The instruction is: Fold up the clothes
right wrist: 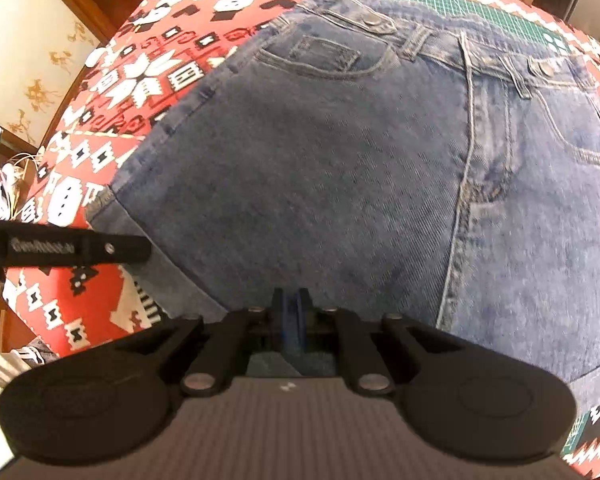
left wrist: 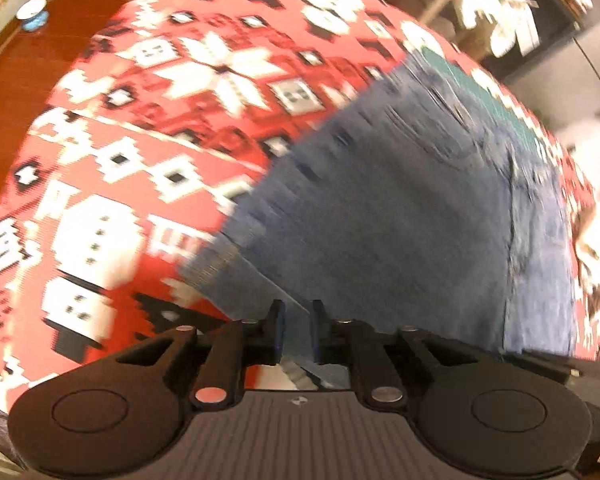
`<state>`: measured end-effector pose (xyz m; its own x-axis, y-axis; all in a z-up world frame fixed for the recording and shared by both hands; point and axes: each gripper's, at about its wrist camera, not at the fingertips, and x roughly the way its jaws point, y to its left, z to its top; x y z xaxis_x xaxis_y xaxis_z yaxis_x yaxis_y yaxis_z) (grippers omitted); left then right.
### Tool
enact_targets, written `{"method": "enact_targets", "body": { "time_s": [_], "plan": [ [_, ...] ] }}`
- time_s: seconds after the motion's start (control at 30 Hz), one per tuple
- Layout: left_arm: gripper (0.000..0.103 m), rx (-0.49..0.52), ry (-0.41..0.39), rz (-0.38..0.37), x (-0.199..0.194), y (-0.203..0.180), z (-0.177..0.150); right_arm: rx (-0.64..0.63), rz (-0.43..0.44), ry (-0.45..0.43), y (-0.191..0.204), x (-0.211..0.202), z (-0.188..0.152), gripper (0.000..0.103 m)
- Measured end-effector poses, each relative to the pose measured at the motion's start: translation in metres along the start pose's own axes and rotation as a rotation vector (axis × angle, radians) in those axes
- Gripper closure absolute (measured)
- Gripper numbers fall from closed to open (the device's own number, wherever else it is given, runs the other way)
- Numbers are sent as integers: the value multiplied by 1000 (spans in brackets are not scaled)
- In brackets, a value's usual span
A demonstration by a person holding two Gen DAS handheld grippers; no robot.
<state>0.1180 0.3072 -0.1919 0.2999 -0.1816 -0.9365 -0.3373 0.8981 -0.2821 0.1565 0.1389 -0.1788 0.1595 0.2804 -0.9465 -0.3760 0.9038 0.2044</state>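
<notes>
Blue jeans [right wrist: 340, 160] lie spread on a red patterned tablecloth [right wrist: 140, 80], waistband and buttons at the far side. My right gripper [right wrist: 291, 308] is shut on a fold of denim at the near edge, its jaws almost together. In the blurred left wrist view the jeans [left wrist: 400, 220] fill the right half. My left gripper [left wrist: 298, 320] is open with a narrow gap, and a folded denim edge runs between the pads without being pinched. The same left gripper shows in the right wrist view as a black finger [right wrist: 120, 248] over the hem at the jeans' left corner.
A green cutting mat [right wrist: 440, 0] lies under the cloth's far side, behind the waistband. Wooden floor with a small white and blue bowl [left wrist: 34, 14] lies beyond the table on the left. Cluttered shelves [left wrist: 500, 8] stand at the far right.
</notes>
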Motion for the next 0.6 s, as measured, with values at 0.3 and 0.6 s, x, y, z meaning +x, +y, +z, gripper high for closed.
{"method": "enact_targets", "body": {
  "time_s": [0.3,0.6],
  "plan": [
    [83,79,-80,112,-6,22,19,-7,4,10,5,1,3,95],
    [82,155,-63,97,4,24,18,-15,2,15,6,5,9,95]
  ]
}}
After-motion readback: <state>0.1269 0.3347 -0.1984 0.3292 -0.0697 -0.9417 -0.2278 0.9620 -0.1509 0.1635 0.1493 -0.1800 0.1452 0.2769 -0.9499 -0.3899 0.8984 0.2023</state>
